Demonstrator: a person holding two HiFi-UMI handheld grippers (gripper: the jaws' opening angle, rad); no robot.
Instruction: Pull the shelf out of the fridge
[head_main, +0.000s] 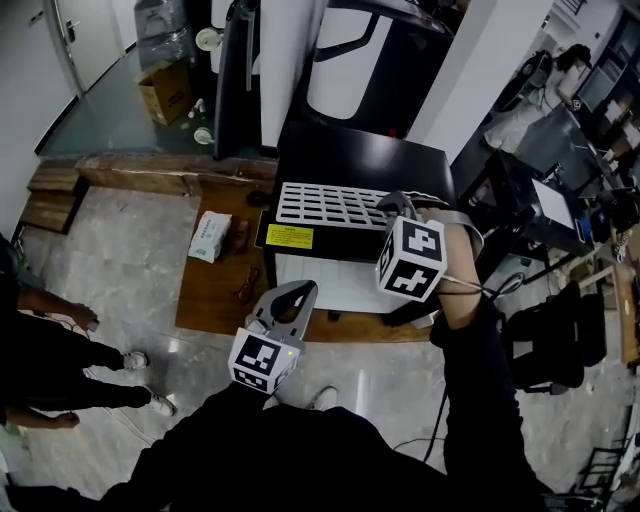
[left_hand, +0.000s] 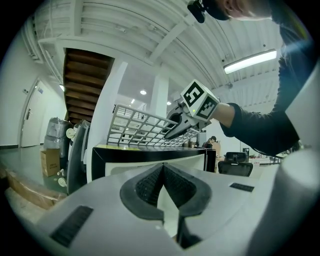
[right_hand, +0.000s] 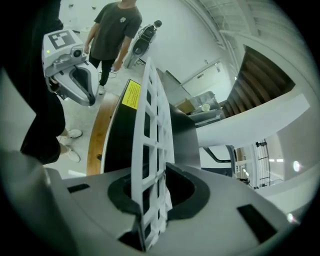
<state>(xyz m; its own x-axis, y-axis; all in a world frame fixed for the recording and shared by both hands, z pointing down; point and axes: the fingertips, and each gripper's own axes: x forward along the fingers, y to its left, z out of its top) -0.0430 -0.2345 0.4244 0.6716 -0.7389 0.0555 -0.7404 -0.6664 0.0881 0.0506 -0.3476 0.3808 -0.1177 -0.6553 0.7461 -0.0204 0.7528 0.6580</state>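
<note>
Gripping the white grid shelf (head_main: 325, 203) by one edge in the right gripper (head_main: 396, 205), tilted atop the black fridge (head_main: 360, 150), already outside it. Keeping the left gripper (head_main: 303, 290) pinched shut on nothing. Could slip and clatter to the floor (head_main: 120, 250) with so thin a pinch on a tilted shelf.

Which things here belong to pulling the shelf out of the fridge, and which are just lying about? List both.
Job in hand:
- white grid shelf
- black fridge
- right tool, with the shelf's edge between its jaws
- left tool, shut and empty

Lying about:
- cardboard box
- white-and-green packet
- wooden planks
</note>
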